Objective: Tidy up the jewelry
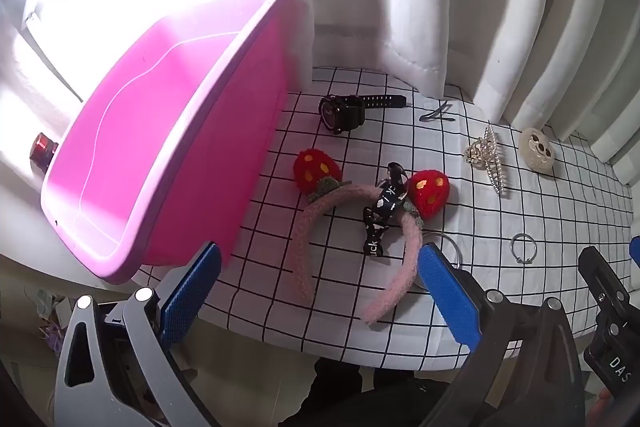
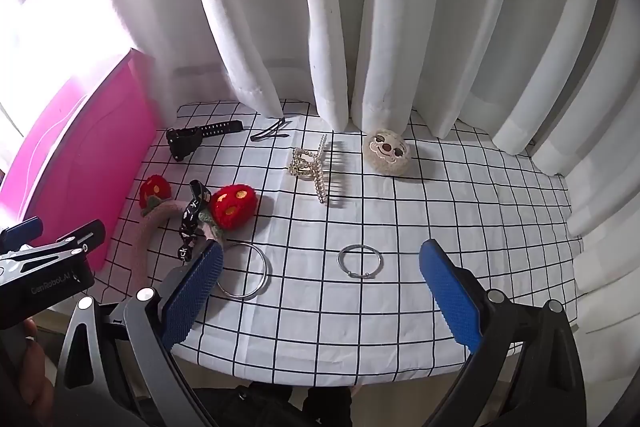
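Note:
A pink knitted headband (image 1: pixel 308 227) with two red strawberries lies on the checked cloth, also in the right wrist view (image 2: pixel 160 217). A black printed ribbon (image 1: pixel 380 211) lies across it. A black watch (image 1: pixel 344 111), a dark hairpin (image 1: pixel 436 115), a pearl claw clip (image 1: pixel 486 157) and a round cream face clip (image 1: pixel 537 149) lie farther back. A small silver ring (image 2: pixel 360 261) and a larger silver bangle (image 2: pixel 244 271) lie near the front. My left gripper (image 1: pixel 316 267) is open and empty above the headband's ends. My right gripper (image 2: pixel 320 267) is open and empty above the rings.
A pink plastic bin (image 1: pixel 160 131) stands at the cloth's left edge, seen also in the right wrist view (image 2: pixel 72 155). A small red bottle (image 1: pixel 42 149) sits left of the bin. White curtains (image 2: pixel 360 27) hang along the back. The table's front edge (image 2: pixel 320 371) is close below.

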{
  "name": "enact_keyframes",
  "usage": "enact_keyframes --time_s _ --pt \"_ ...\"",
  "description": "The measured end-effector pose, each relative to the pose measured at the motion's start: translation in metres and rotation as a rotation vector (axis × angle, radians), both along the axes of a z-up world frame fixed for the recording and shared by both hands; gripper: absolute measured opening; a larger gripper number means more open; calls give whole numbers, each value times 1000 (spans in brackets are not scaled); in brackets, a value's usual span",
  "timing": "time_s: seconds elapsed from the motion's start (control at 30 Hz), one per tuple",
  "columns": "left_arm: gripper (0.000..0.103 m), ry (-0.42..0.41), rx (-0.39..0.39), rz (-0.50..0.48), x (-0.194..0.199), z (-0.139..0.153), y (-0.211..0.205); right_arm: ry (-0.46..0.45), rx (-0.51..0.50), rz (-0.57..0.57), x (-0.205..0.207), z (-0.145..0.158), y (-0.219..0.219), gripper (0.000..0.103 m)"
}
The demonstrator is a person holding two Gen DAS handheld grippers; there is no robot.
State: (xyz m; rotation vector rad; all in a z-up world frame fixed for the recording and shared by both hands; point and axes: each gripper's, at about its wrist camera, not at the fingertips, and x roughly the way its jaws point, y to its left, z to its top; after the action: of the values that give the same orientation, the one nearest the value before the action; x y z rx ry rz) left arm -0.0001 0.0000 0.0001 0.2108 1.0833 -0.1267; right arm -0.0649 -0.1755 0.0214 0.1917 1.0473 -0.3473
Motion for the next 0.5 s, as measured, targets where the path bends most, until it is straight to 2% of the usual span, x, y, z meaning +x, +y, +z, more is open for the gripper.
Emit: enact_keyframes --time_s 0.5 --pt "97 0 -2 -3 5 2 1 -4 -5 5 2 2 0 94"
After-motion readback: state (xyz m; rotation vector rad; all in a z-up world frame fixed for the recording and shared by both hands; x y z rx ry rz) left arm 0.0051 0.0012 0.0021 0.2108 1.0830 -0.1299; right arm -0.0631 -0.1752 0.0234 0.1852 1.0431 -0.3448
